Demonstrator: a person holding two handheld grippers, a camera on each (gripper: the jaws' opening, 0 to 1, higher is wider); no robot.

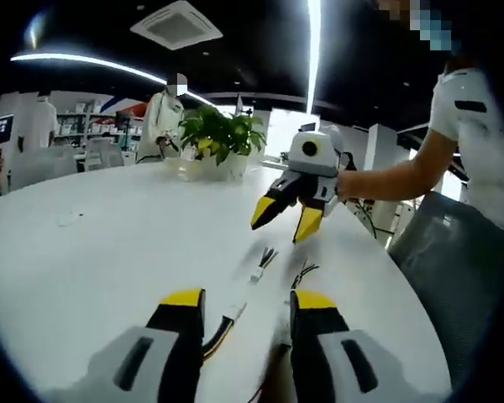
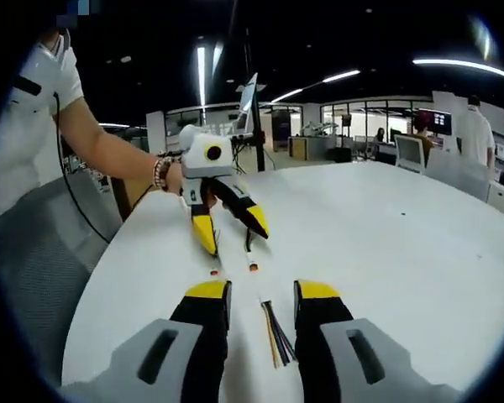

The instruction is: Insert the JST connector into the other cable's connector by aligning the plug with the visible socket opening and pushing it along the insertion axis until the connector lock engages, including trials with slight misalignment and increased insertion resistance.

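Yellow-tipped and parted, holding nothing, the left gripper (image 1: pixel 238 311) and right gripper (image 2: pixel 262 304) face each other across the white table (image 2: pixel 386 243), where two cables (image 1: pixel 260 267) (image 2: pixel 275 332) lie between them, long axes roughly along the line joining the grippers, each cable nearer a different gripper.

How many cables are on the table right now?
2 visible: one cable lies between the left gripper jaws, the other cable lies just beyond, toward the right gripper. Their connectors are apart; more may be hidden.
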